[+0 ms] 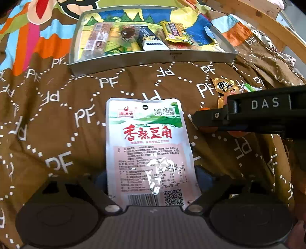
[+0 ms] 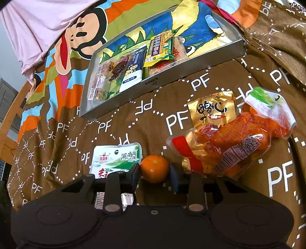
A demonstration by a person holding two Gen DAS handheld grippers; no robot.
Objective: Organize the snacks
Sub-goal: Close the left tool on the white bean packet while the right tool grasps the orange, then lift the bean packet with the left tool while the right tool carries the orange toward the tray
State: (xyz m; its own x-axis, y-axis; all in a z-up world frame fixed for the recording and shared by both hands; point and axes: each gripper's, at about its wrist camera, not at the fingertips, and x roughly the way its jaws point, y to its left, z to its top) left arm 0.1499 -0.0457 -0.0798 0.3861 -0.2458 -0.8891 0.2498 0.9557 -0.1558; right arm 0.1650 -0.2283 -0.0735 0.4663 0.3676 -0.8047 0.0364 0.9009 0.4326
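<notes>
A white snack packet with red characters (image 1: 149, 147) lies on the brown cloth between the fingers of my left gripper (image 1: 153, 180), whose jaws stand wide on either side of it; it also shows in the right wrist view (image 2: 116, 159). My right gripper (image 2: 155, 172) has an orange mandarin (image 2: 154, 168) between its fingers, touching both pads. It shows from the side in the left wrist view (image 1: 206, 122). A metal tray (image 1: 153, 57) (image 2: 191, 67) at the back holds several snack packets.
A gold packet (image 2: 212, 109) (image 1: 223, 86) and a clear bag of orange snacks (image 2: 239, 141) lie right of the mandarin. A brown "PF" cloth (image 1: 57, 115) covers the surface. A wooden frame (image 1: 258, 13) runs at the far right.
</notes>
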